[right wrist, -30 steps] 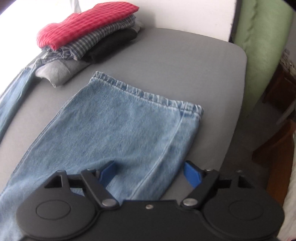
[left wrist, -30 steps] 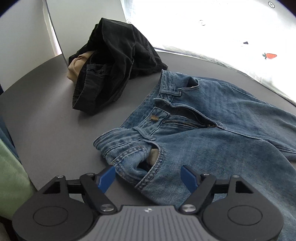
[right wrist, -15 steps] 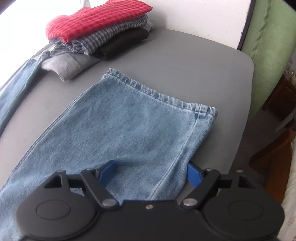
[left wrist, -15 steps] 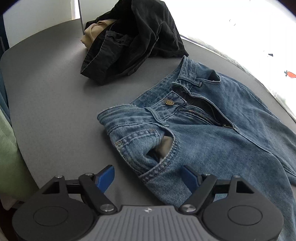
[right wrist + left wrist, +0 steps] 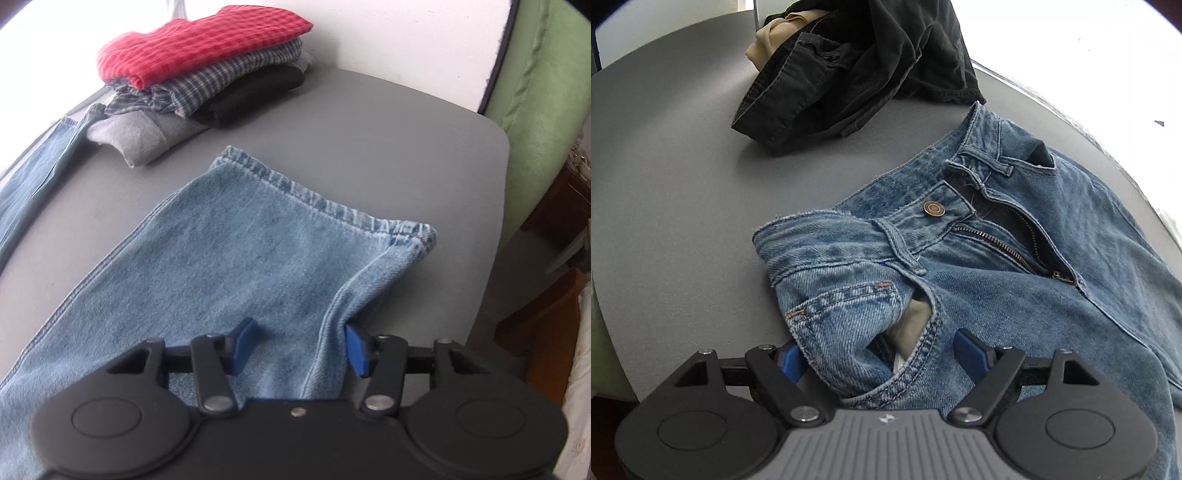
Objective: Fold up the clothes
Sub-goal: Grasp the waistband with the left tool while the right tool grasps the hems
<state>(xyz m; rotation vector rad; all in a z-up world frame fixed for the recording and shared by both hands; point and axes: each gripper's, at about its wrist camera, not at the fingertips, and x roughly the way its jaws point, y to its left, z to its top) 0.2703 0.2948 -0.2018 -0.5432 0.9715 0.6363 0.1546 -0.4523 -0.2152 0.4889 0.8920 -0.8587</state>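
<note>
Jeans (image 5: 1015, 295) lay spread flat on the grey table (image 5: 672, 184), fly open, with the waist and front pocket (image 5: 871, 325) toward the left claw (image 5: 875, 358) and one leg hem (image 5: 325, 206) toward the right claw (image 5: 299, 343). The left claw was spread wide, its blue fingers (image 5: 967, 350) on either side of the pocket edge, so it pinched nothing yet. The right claw was also spread, but less wide, with a raised ridge of the leg's side seam between its fingers, and I judged that it was about to close. To do this step well, each claw should take both layers of denim at the near edge, not only the top one, and both should lift together so that the fold line stays straight. A heap of black clothes (image 5: 857, 62) lay beyond the waist, and a folded pile (image 5: 199, 74) stood beyond the hem; the folded half should not drag against either.
</note>
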